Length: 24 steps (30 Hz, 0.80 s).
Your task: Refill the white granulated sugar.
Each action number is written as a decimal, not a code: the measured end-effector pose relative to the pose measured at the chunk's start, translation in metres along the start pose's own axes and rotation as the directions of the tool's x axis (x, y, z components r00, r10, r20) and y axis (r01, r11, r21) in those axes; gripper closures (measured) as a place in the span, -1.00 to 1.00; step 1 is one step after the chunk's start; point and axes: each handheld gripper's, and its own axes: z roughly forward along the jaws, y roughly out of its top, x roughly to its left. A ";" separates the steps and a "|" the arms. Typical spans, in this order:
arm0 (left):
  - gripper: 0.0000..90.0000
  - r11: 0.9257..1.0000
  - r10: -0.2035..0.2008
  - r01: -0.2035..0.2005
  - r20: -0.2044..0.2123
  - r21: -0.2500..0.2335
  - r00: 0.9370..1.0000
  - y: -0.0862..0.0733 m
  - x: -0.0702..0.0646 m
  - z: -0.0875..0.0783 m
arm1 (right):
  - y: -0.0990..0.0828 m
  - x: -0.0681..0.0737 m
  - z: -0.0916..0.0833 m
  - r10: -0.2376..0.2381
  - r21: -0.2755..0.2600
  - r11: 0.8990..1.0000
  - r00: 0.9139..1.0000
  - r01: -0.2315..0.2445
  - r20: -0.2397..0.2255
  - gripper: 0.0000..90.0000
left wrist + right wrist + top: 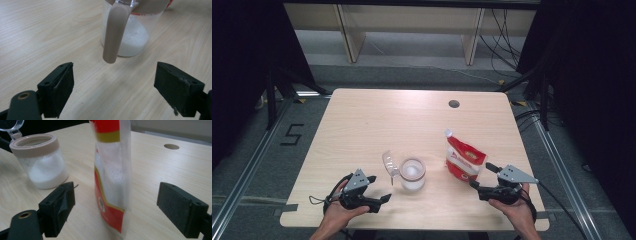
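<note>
**A:** What could go wrong at this moment?

**B:** The pouch point(465, 159) stands upright on the table point(362, 120), right of centre, between the open jaws of the right hand-held gripper point(479, 181). Neither pad presses on it in the right gripper view. It is thin, tall and only partly filled with white powder, so it probably stands on a narrow base. A brush from either pad as the gripper draws away could tip it, and its cut spout at the top could then spill powder over the table.

**A:** And the jar?

**B:** The jar point(412, 173) stands just left of the pouch, near the table's middle front, partly filled with the same white powder. Its clear lid point(390, 164) is swung open on a hinge to the left. The left hand-held gripper point(381, 189) is set wide and holds nothing; its jaws point at the jar, with the jar's beige tab point(115, 32) hanging just ahead of them. A push there could slide or upset the open jar. Closing the lid carelessly could also trap powder on the rim.

**A:** Is any writing legible?

**B:** The pouch is red and white with a gold band and a small round emblem low on its side point(100, 202), but its lettering is too blurred to read. A "5" point(292, 135) is marked in black tape on the floor left of the table. The jar carries no label that can be made out.
</note>
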 end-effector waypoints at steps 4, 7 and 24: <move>-0.65 1.000 -0.002 0.002 -0.001 0.000 1.000 0.000 0.000 0.000 | -0.002 0.002 0.000 0.007 0.008 1.000 1.000 -0.007 -0.011 -0.66; -0.65 1.000 -0.005 0.005 0.003 0.001 1.000 0.000 -0.001 0.000 | -0.002 0.001 -0.002 -0.032 0.034 0.999 0.999 0.032 -0.005 -0.66; -0.65 1.000 0.008 -0.008 0.003 0.009 1.000 0.000 0.000 0.000 | -0.009 0.011 -0.008 0.001 0.106 0.994 1.000 -0.002 0.008 -0.66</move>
